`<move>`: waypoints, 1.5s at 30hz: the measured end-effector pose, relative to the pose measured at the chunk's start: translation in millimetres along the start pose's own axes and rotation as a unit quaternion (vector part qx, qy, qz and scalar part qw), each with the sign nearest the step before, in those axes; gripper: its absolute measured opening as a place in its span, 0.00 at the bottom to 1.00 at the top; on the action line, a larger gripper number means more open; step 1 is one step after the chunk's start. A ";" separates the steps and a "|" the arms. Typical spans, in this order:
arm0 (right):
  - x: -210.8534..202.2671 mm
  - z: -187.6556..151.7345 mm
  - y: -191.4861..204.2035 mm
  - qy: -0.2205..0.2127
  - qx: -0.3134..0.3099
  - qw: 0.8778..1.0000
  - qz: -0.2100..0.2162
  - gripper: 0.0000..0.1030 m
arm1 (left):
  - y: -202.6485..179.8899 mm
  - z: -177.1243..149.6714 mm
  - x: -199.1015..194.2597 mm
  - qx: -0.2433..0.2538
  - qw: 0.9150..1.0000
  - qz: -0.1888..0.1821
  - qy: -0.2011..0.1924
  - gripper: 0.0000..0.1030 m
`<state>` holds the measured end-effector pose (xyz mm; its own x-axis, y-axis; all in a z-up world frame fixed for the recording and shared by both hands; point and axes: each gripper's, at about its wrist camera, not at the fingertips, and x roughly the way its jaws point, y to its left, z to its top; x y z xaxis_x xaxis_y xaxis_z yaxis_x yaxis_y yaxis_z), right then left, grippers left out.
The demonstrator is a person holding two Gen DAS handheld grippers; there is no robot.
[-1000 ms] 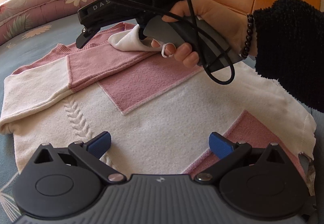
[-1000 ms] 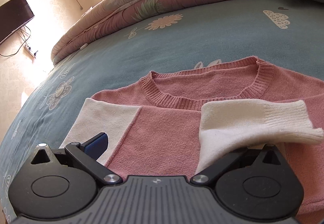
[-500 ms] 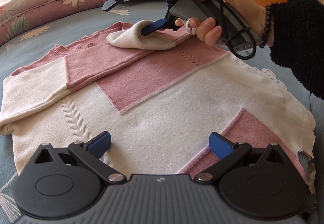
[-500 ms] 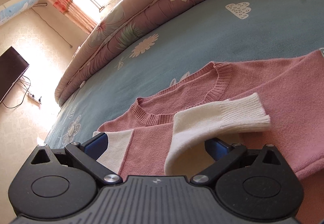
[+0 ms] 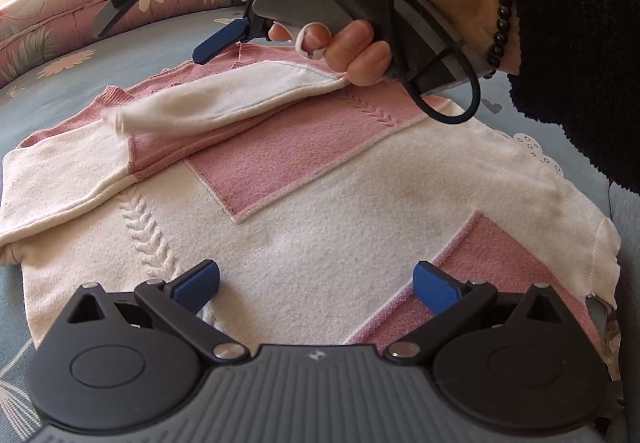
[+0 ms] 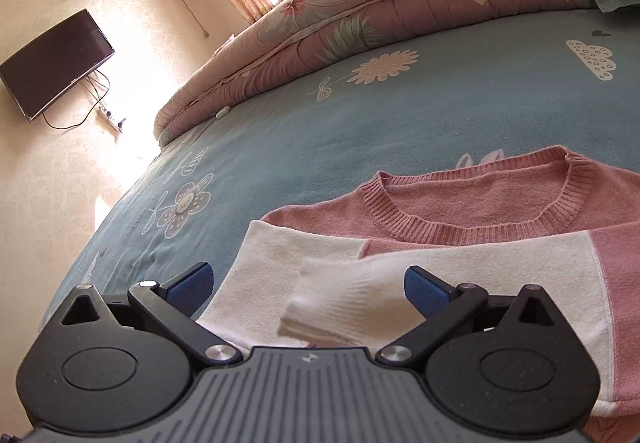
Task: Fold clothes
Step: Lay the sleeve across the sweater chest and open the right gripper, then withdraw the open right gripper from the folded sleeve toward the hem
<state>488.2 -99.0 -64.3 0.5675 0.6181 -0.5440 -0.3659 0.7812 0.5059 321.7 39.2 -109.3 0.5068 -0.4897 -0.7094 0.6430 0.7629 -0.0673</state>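
Parted jaws — white cuff (image 6: 352, 295) between

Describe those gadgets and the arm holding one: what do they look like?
Each gripper has a ribbed grey body, two round black discs, black linkage arms and blue ridged finger pads. The right gripper has a grey handle and a black looping cable. The person wears a fuzzy black sleeve and a dark beaded bracelet.

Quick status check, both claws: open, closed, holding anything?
Left claw: open, empty, above the sweater.
Right claw: open; white sleeve cuff lies between its fingers, not clamped.
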 end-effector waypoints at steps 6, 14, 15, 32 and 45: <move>-49.5 8.7 -29.1 -0.043 0.028 0.998 -0.022 1.00 | -2.8 0.4 1.5 0.001 1.000 0.004 0.000 0.99; -150.5 -12.9 -103.2 -0.099 0.056 0.984 -0.140 1.00 | -4.6 3.7 4.5 -0.003 1.000 0.013 -0.006 0.99; -161.7 -19.7 -114.4 -0.103 0.060 0.981 -0.154 1.00 | -4.7 4.6 5.1 -0.004 1.000 0.014 -0.007 0.99; -140.8 -48.4 -152.6 -0.078 0.089 0.989 -0.092 1.00 | -7.1 13.4 23.7 -0.006 1.000 0.020 -0.008 0.99; -141.8 -60.5 -170.6 -0.050 0.106 0.984 -0.138 1.00 | -7.0 12.2 20.5 -0.005 1.000 0.022 -0.006 0.99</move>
<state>425.5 -314.6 -114.0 0.6974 0.3651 -0.6166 -0.0324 0.8756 0.4819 334.6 18.6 -114.7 0.5412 -0.4608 -0.7034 0.6143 0.7879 -0.0434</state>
